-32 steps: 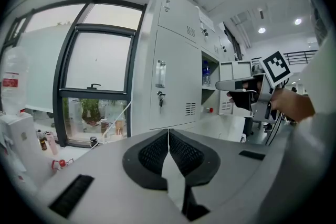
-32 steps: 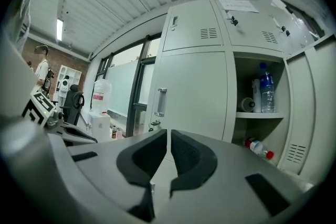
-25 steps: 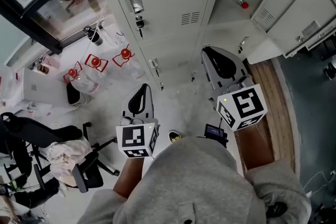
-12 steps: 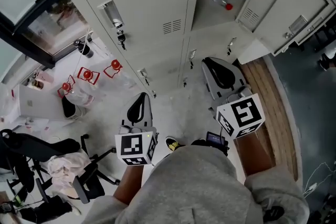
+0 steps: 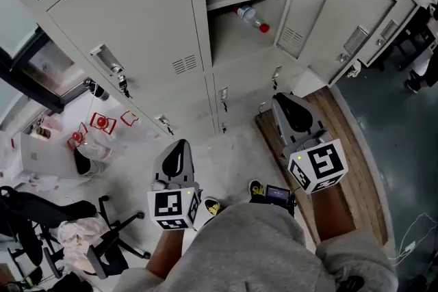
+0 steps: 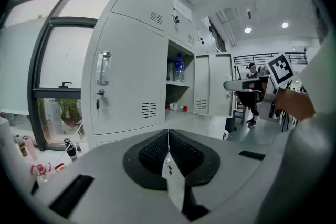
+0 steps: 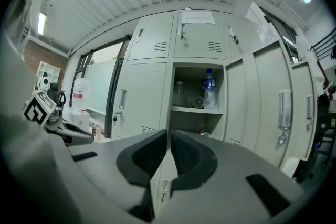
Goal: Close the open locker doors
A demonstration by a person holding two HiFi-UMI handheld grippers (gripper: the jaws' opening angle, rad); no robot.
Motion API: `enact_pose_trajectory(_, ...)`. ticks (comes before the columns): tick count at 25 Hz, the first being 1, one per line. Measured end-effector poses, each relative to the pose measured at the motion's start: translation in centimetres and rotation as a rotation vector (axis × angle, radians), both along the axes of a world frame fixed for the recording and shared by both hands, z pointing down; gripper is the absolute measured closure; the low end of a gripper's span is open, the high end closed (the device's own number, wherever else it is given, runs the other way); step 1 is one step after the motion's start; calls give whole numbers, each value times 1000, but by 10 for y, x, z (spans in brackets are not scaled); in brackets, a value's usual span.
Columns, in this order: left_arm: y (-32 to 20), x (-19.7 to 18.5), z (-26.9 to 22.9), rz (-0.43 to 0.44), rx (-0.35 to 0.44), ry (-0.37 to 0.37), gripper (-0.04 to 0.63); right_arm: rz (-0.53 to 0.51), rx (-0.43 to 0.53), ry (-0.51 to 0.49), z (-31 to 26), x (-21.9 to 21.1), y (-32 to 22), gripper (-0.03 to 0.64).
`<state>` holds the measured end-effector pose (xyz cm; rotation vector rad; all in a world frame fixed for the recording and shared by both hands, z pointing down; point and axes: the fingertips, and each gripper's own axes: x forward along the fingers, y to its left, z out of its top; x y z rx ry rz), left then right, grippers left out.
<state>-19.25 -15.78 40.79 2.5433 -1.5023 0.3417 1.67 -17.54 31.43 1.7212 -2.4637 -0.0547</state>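
Facing open locker door (image 5: pixel 311 0), bottle (image 5: pixel 250 15) inside

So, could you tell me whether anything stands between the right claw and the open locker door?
Nothing visible does. The right claw, shut and empty, has only open air before the open locker door; the red-capped bottle lies inside the compartment.
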Motion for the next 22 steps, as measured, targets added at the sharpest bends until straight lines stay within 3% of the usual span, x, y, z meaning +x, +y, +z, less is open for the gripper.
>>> enact_pose_trajectory(13,-15,122,-5,-10,7,-23,583,144,40,-12,-13,189,-13,571)
enact_pose_trajectory(17,-16,153,-4,-9,10,-41,583,161,52,-25,-16,233,-19,566)
enact_pose_trajectory(22,-13,186,-2,-18,6,-40,583,145,57,-46,-19,271,-30,514)
